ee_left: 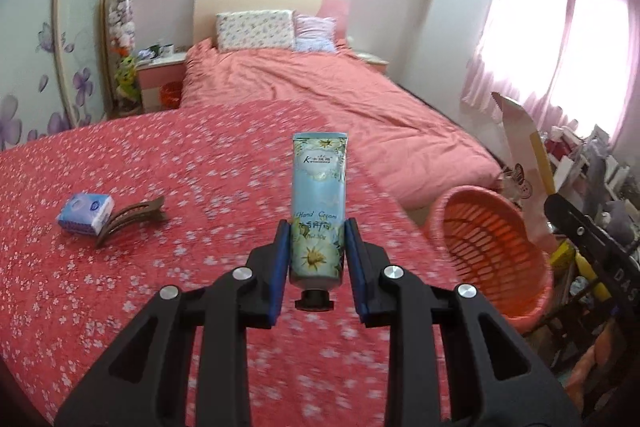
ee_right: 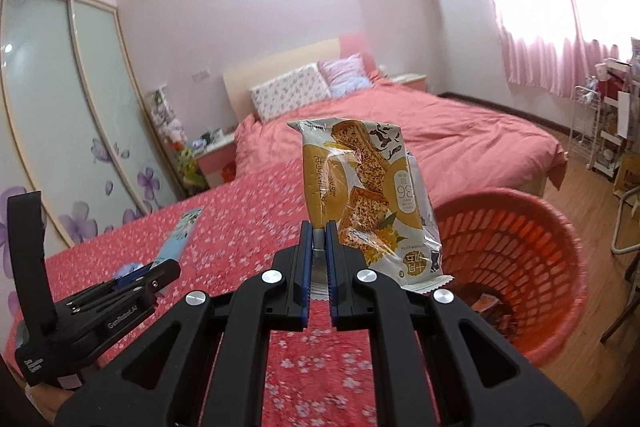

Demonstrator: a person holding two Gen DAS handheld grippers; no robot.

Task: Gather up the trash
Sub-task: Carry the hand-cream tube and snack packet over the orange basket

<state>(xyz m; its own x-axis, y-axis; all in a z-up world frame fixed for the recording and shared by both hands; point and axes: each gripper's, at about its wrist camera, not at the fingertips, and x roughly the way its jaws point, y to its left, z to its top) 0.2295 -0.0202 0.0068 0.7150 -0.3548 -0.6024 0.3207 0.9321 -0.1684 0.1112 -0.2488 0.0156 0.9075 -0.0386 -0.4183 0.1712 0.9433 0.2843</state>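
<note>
Left gripper [ee_left: 317,241] clamps my hand cream tube [ee_left: 319,203], right gripper [ee_right: 319,241] pinches a snack wrapper [ee_right: 366,195] by its edge above the desk; that thin pinch could slip short of the orange basket [ee_right: 560,227].

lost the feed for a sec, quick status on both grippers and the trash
Left gripper shut on hand cream tube. Right gripper shut on snack wrapper. Orange basket close right, path clear.
</note>
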